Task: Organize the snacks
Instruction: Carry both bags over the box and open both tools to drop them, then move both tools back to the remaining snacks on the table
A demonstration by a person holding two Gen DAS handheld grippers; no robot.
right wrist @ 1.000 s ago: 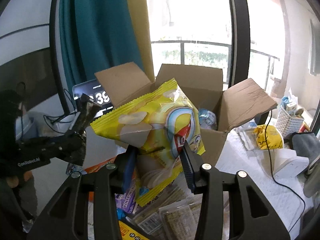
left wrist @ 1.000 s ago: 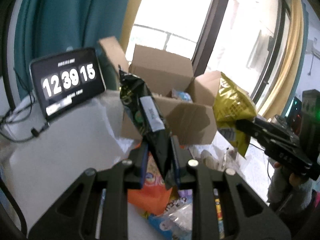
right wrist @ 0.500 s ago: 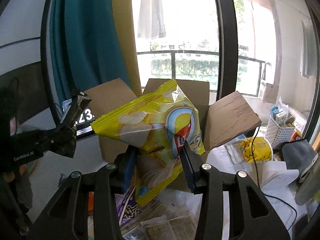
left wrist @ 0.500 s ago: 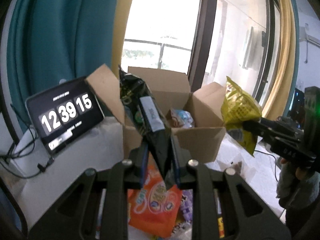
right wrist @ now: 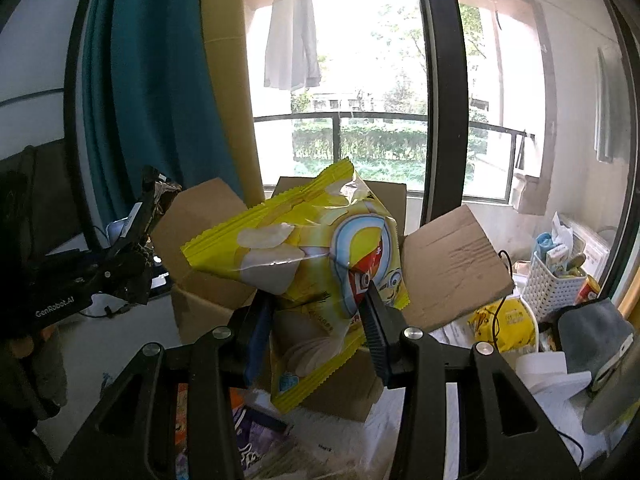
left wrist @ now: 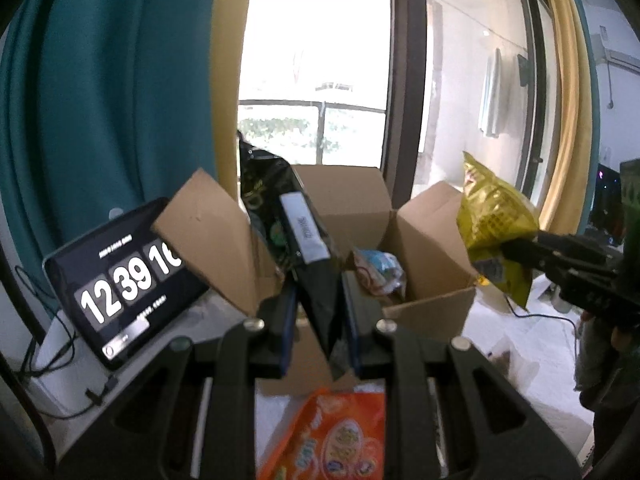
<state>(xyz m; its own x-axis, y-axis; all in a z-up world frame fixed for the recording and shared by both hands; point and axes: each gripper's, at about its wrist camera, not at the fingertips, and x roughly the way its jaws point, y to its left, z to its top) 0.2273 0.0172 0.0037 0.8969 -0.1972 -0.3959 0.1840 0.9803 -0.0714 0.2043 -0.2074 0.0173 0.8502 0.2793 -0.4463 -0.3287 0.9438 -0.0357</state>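
Observation:
My left gripper (left wrist: 318, 316) is shut on a black snack bag (left wrist: 292, 236) with a white label, held up in front of the open cardboard box (left wrist: 424, 240). My right gripper (right wrist: 316, 320) is shut on a yellow chip bag (right wrist: 304, 248), raised before the same box (right wrist: 448, 264). The yellow bag (left wrist: 492, 224) shows at the right of the left wrist view, the black bag (right wrist: 140, 240) at the left of the right wrist view. A blue-and-white snack (left wrist: 378, 272) lies inside the box.
A tablet clock (left wrist: 116, 280) leans left of the box. An orange snack bag (left wrist: 332, 436) and purple packets (right wrist: 256, 436) lie on the white table below. A white basket (right wrist: 556, 276), a yellow bag (right wrist: 500, 320) and cables sit at the right.
Both grippers have risen and moved toward the box with their bags. The box now sits lower in both views and its inside shows more.

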